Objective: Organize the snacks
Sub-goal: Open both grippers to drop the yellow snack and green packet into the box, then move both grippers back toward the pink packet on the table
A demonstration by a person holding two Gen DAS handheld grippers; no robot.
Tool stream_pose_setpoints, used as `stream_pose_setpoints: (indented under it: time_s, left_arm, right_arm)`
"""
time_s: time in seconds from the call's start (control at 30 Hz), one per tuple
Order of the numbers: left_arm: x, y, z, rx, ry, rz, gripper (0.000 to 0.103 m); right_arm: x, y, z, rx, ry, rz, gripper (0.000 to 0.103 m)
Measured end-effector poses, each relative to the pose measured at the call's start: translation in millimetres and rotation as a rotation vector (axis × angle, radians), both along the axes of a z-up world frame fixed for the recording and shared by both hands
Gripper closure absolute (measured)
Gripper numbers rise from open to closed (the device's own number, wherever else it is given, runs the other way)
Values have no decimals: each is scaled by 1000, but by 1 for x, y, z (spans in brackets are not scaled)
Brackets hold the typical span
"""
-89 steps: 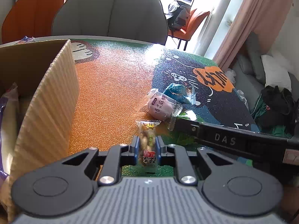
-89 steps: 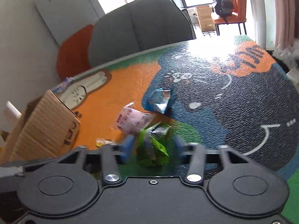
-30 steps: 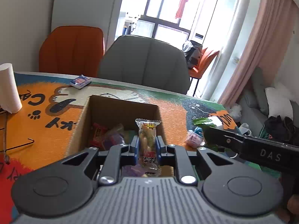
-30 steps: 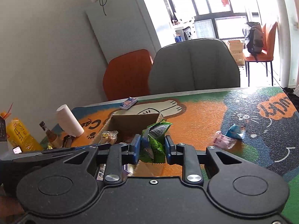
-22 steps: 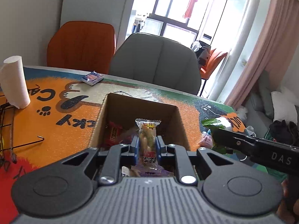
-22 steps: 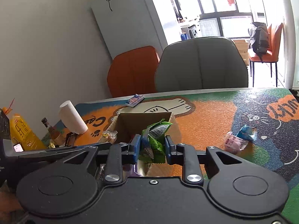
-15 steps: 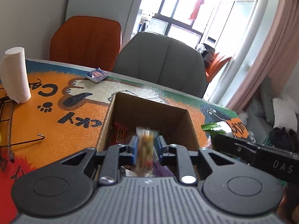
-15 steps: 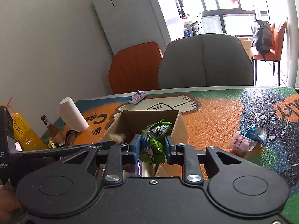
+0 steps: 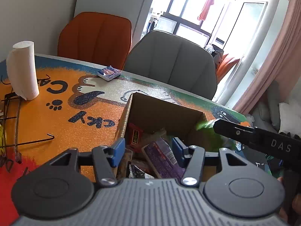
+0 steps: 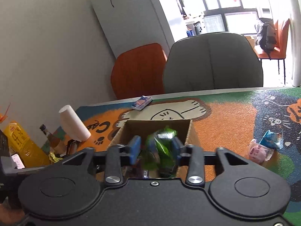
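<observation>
Dropping step: my left gripper (image 9: 148,150) gapes empty over the box (image 9: 165,111); my right gripper (image 10: 155,148) spreads, green bag (image 10: 163,143) blurred (falling, I judge). Next: pink packet (image 10: 258,151).

Home, dining/living area. Dining table (image 9: 56,113) with cartoon cat mat, orange chair (image 9: 94,37) and grey chair (image 9: 173,64) pushed up to it. Paper roll (image 9: 23,71) and tissue pack (image 9: 109,72) on the table; yellow oil jug (image 10: 20,143) and bottle (image 10: 49,137) at its edge. Pink curtain (image 9: 278,47) by balcony doors, laundry (image 9: 208,5) hanging outside. Sofa with cushions (image 9: 287,116) at right. Backpack (image 10: 266,35) on another chair further back.
</observation>
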State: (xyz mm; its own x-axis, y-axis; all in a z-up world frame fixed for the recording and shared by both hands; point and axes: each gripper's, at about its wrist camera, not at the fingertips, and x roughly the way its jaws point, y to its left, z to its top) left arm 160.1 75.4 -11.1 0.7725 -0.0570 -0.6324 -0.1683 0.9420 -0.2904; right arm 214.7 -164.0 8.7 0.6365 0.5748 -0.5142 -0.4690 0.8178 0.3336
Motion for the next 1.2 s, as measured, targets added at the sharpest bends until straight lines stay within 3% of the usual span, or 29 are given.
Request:
stream_pose_setpoints:
  time_s: [0.23, 0.43, 0.6, 1.1, 1.2]
  left_arm:
    - [-4, -6, 1, -7, 3, -24, 29]
    - [-10, -10, 2, -1, 13, -20, 22]
    - [-19, -16, 6, 15, 15, -26, 20]
    - [-53, -42, 23, 80, -12, -76, 10]
    - [-57, -49, 23, 86, -13, -84, 10]
  right_arm:
    - [-4, -12, -2, 2, 21, -18, 48]
    - [-14, -29, -2, 3, 34, -36, 44]
    - [-25, -46, -1, 5, 39, -62, 41]
    - [-63, -105, 13, 15, 0, -149, 14]
    - [-68, -117, 14, 12, -8, -167, 13]
